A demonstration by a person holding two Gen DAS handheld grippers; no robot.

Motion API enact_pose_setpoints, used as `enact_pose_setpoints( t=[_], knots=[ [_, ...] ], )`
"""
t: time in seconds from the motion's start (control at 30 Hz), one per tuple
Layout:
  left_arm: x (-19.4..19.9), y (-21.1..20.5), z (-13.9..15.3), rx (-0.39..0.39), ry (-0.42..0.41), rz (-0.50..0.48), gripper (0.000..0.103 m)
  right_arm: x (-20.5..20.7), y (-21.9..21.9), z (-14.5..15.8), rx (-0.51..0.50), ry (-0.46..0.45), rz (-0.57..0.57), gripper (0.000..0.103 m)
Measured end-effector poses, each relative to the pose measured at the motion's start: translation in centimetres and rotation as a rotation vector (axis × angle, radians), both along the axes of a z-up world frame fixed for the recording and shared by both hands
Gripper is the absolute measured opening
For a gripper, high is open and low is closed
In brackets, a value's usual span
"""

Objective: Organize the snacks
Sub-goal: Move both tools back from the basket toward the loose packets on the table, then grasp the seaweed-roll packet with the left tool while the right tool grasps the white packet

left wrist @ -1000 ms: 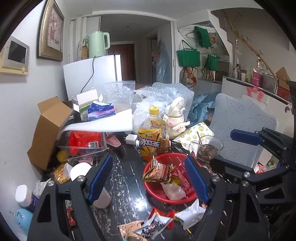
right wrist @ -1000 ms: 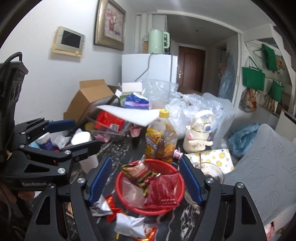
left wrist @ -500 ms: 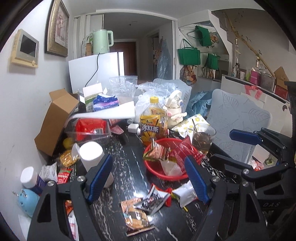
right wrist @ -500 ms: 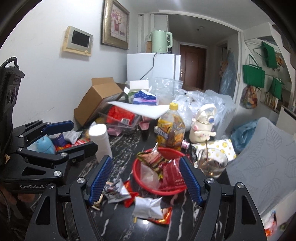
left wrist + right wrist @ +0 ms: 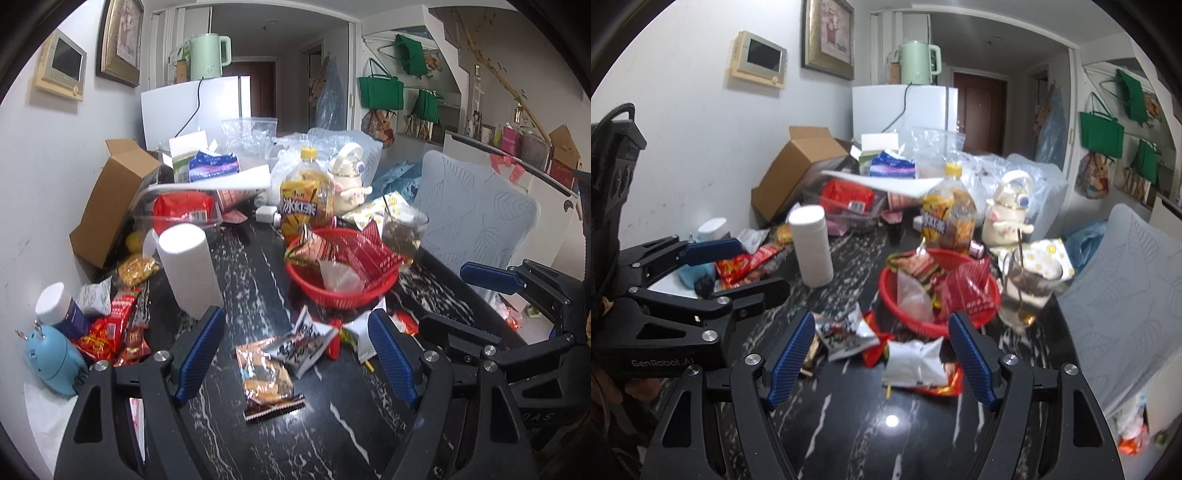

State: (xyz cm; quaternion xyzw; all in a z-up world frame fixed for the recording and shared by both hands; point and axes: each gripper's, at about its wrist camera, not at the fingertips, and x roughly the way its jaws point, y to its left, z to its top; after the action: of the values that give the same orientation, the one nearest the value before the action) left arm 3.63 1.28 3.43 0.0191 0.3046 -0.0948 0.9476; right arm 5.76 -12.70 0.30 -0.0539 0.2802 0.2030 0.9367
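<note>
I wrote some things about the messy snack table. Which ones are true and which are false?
1. The red basket has snack packets in it. True.
2. The left gripper is squeezing a snack. False: its jaws are open with nothing held; the biscuit packet lies on the table in front of them.
3. The iced tea bottle has a yellow cap. True.
4. The white cylinder is lying on its side. False: it stands upright.
5. The glass sits inside the basket. False: it stands beside it.
6. The right gripper is open. True.
</note>
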Motion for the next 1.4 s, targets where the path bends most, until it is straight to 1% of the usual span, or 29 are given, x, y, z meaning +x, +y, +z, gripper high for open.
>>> enact_pose_setpoints(
  t=[0.2, 0.3, 0.5, 0.7, 0.83, 0.97, 1.1, 1.17, 1.4],
  knots=[
    [0.0, 0.2, -2.3, -0.019, 0.063, -0.008, 0.079, -0.2, -0.1, -2.7, -0.007, 0.065, 0.005, 0.075],
    [0.2, 0.5, -3.5, -0.019, 0.078, 0.01, 0.079, 0.0, -0.1, -3.9, -0.032, 0.089, -0.003, 0.075],
    [1.1, 1.2, -6.1, -0.04, 0.149, 0.024, 0.079, 0.8, -0.4, -6.3, -0.048, 0.139, -0.01, 0.075],
    [2.3, 1.3, -8.3, -0.068, 0.204, 0.028, 0.079, 2.2, -0.7, -8.2, -0.028, 0.199, -0.016, 0.075],
    [3.4, 1.4, -9.6, -0.058, 0.232, 0.058, 0.079, 3.4, -0.8, -8.9, -0.024, 0.22, -0.031, 0.075],
    [4.8, 1.8, -10.6, -0.056, 0.257, 0.096, 0.079, 4.8, -0.9, -9.4, -0.041, 0.218, -0.055, 0.075],
    [6.0, 2.0, -11.5, -0.062, 0.287, 0.103, 0.079, 6.1, -0.9, -9.7, -0.042, 0.223, -0.059, 0.076],
    [6.4, 2.0, -11.9, -0.06, 0.298, 0.106, 0.079, 6.8, -0.8, -9.9, -0.047, 0.226, -0.058, 0.078],
    [7.7, 2.4, -13.2, -0.061, 0.333, 0.124, 0.079, 8.6, -0.3, -10.7, -0.062, 0.248, -0.048, 0.079]
  ],
)
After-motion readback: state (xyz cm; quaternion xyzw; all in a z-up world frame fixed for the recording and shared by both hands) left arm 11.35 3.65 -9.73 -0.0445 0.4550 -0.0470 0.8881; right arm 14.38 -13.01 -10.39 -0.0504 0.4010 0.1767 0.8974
